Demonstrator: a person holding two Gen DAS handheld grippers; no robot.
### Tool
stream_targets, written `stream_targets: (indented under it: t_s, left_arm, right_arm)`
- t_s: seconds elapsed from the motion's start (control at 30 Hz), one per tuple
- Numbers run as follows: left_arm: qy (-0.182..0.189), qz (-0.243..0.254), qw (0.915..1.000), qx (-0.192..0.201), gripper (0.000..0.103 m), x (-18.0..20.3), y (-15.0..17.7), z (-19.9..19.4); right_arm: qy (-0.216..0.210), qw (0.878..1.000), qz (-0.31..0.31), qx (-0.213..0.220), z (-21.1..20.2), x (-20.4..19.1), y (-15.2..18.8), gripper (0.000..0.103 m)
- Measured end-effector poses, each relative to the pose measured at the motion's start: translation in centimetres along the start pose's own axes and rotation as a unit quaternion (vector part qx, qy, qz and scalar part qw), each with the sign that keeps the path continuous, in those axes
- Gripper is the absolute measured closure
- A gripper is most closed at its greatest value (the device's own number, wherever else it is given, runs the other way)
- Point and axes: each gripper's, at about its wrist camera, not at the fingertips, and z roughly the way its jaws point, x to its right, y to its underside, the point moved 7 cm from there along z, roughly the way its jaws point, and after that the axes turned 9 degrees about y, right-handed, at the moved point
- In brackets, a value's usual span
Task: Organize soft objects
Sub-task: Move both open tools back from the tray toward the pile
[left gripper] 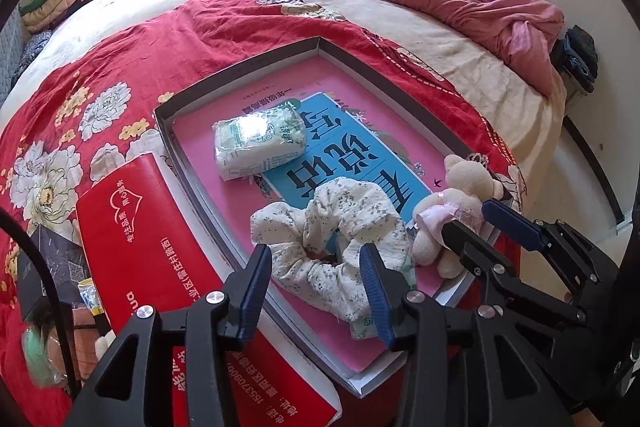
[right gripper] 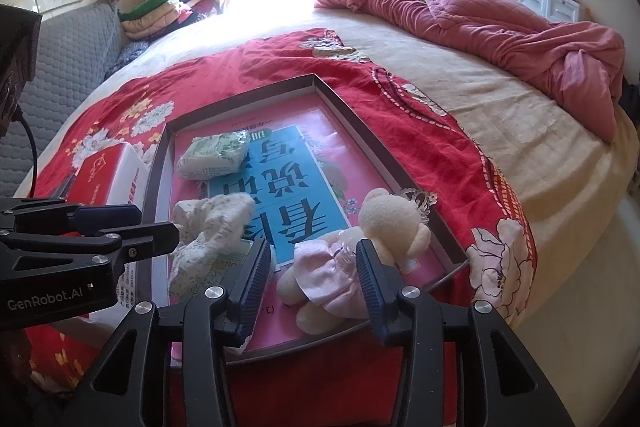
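My left tool [left gripper: 316,283] gapes over the floral scrunchie [left gripper: 332,239] at the tray's [left gripper: 240,67] near edge; my right tool [right gripper: 314,275], also apart, straddles the teddy bear [right gripper: 352,251] beside it.

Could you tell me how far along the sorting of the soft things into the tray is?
Done: tissue pack, scrunchie and teddy lie inside the tray. In hand: nothing; the left hand-held gripper is open around the scrunchie, the right hand-held gripper open around the teddy. Left: the red box beside the tray, perhaps.
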Motion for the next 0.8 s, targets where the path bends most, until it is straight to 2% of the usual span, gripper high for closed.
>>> stream_targets:
  t_s: [0.27, 0.6, 0.7, 0.8]
  left_arm:
    - [0.001, 0.004, 1.0, 0.008, 0.046, 0.2, 0.1, -0.7]
    - [0.0, 0.004, 0.9997, 0.023, 0.04, 0.6, 0.0, -2.2]
    - [-0.005, 0.006, 0.9996, 0.027, 0.037, 0.6, 0.0, -2.6]
    - [-0.002, 0.001, 0.9996, 0.029, 0.037, 0.5, 0.1, -2.9]
  right_arm:
    - [0.005, 1.0, -0.004, 0.007, -0.2, 0.0, -0.2, 0.05]
    - [0.013, 1.0, -0.004, 0.01, -0.2, 0.2, -0.3, 0.045]
    - [0.017, 1.0, -0.004, 0.011, -0.2, 0.3, -0.3, 0.038]
    - [0.016, 1.0, -0.002, 0.012, -0.3, 0.3, -0.3, 0.037]
